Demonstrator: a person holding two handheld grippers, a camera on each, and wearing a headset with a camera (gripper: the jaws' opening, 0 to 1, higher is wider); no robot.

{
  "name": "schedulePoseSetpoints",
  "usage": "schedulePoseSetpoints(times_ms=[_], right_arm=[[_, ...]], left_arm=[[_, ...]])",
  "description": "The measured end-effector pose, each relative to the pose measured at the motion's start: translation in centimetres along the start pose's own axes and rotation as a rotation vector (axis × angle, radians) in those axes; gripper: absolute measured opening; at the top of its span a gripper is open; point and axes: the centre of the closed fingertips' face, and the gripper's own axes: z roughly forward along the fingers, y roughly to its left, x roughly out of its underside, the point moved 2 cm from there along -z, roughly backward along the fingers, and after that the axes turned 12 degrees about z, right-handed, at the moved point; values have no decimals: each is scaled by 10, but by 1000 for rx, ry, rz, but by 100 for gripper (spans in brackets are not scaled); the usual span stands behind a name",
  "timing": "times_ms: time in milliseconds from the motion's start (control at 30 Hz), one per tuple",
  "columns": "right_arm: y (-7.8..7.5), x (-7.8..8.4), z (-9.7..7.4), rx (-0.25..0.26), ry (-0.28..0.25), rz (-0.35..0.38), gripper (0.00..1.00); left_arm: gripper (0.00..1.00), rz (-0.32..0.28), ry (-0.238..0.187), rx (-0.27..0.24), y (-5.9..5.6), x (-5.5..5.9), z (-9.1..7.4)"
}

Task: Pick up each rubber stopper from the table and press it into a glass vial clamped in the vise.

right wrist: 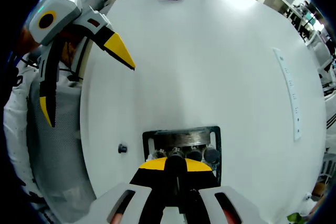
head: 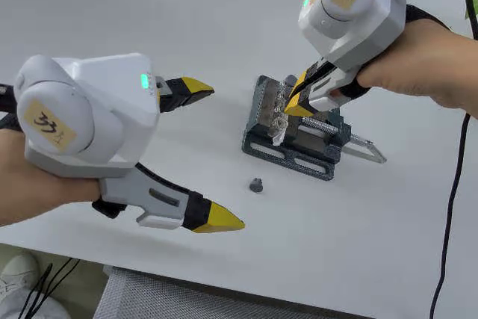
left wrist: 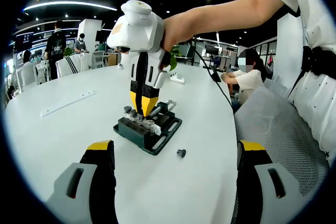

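Your right claw (head: 298, 105), tips pressed together, sits over the vials (head: 279, 112) in the vise (head: 297, 157); push off-centre and you may crack the glass.

open table (head: 358, 222) all round the loose stopper (head: 256, 184); the right gripper (head: 296, 106) hangs over the vise (head: 291, 156), blocking its top.

One dark grey rubber stopper (head: 256, 184) lies loose on the white table (head: 149, 28), just in front of the vise (head: 290, 156). Clear glass vials (head: 279, 113) stand upright in a row, clamped in the vise; some carry dark stoppers.
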Motion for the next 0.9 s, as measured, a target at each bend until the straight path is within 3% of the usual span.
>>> schedulePoseSetpoints(times_ms=[500,900], right_arm=[[0,-3,2,11,57,-30,5],[4,-2,1,-4,47,-5,5]], left_arm=[[96,-1,-5,-1,0,-1,0],[96,-5,-11,-4,1,-2,-1]])
